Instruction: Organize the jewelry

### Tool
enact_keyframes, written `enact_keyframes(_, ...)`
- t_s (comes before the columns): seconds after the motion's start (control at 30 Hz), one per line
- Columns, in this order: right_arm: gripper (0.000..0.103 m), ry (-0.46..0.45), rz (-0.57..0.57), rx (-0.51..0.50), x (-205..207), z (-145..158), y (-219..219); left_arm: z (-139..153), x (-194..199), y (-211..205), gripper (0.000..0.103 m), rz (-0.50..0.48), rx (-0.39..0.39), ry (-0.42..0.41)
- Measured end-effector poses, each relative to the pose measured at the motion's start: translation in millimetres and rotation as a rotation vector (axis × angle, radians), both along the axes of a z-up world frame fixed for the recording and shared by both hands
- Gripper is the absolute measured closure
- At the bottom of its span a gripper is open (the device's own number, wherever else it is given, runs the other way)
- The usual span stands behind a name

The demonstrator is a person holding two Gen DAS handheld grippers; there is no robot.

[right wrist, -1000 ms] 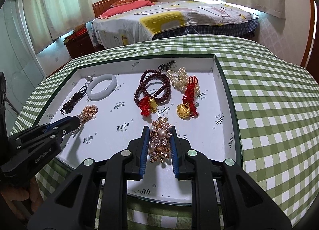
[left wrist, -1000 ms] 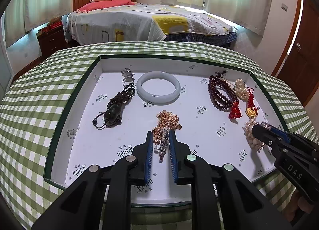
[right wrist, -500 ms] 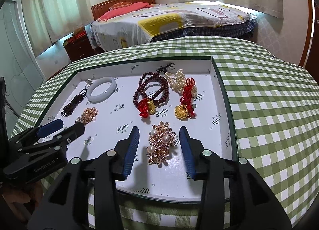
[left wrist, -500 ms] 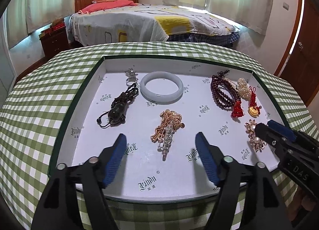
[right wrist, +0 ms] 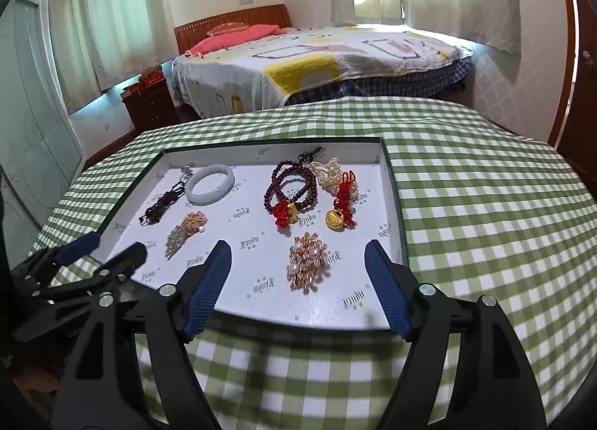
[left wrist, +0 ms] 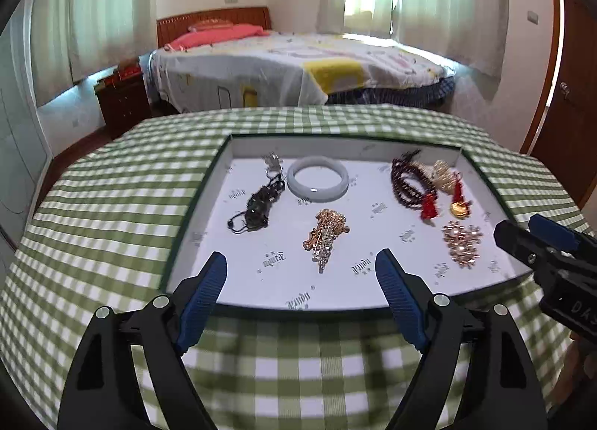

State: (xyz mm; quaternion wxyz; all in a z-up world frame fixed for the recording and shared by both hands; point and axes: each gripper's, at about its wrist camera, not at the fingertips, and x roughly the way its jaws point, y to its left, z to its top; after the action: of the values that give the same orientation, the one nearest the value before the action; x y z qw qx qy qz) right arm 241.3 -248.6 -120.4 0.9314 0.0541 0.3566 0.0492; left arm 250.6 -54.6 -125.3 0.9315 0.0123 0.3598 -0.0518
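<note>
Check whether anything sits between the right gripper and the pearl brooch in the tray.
Nothing visible does. The right gripper has its jaws opening with nothing between them, and the pearl brooch lies just ahead on the bare white tray floor. The red-tasselled gold charm lies beyond the brooch, out of the path.

bangle (left wrist: pixel 317 183) left in tray (left wrist: pixel 337 148), beads (left wrist: pixel 406 184) right

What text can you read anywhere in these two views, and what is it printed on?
"DAS": white letters on the black body of the right claw, cut off at the frame edge in the left wrist view.
A repeated small logo printed all over the white lining of the tray; it may read "Yindu", but it is too small and turned to be sure.
Lettering on the gold pendant: too small to read.
Nothing else readable.
</note>
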Motion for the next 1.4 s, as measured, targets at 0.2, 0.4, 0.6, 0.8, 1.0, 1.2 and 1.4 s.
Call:
enact_keyframes(0.2,0.021,-0.039,-0.018,-0.027,-36,19,1,25,-34,5,0.021,0.028,0.018,-0.062)
enact_keyframes(0.4,0.014,-0.086,-0.025,-0.038,-69,42,0,53,-68,15,0.020,0.043,0.008,-0.126)
enact_keyframes(0.6,0.013,-0.135,-0.010,-0.038,-104,68,1,77,-103,23,0.019,0.066,0.011,-0.175)
enact_keyframes(0.8,0.012,-0.186,-0.008,-0.045,-132,94,2,103,-134,30,0.019,0.086,-0.002,-0.228)
enact_keyframes(1.0,0.011,-0.227,-0.008,-0.048,-158,115,1,123,-157,31,0.019,0.094,0.015,-0.282)
enact_keyframes(1.2,0.010,-0.268,-0.012,-0.047,-178,130,0,131,-169,31,0.019,0.081,0.008,-0.293)
enact_keyframes(1.4,0.010,-0.294,-0.020,-0.046,-191,140,-2,139,-180,31,0.019,0.078,0.001,-0.317)
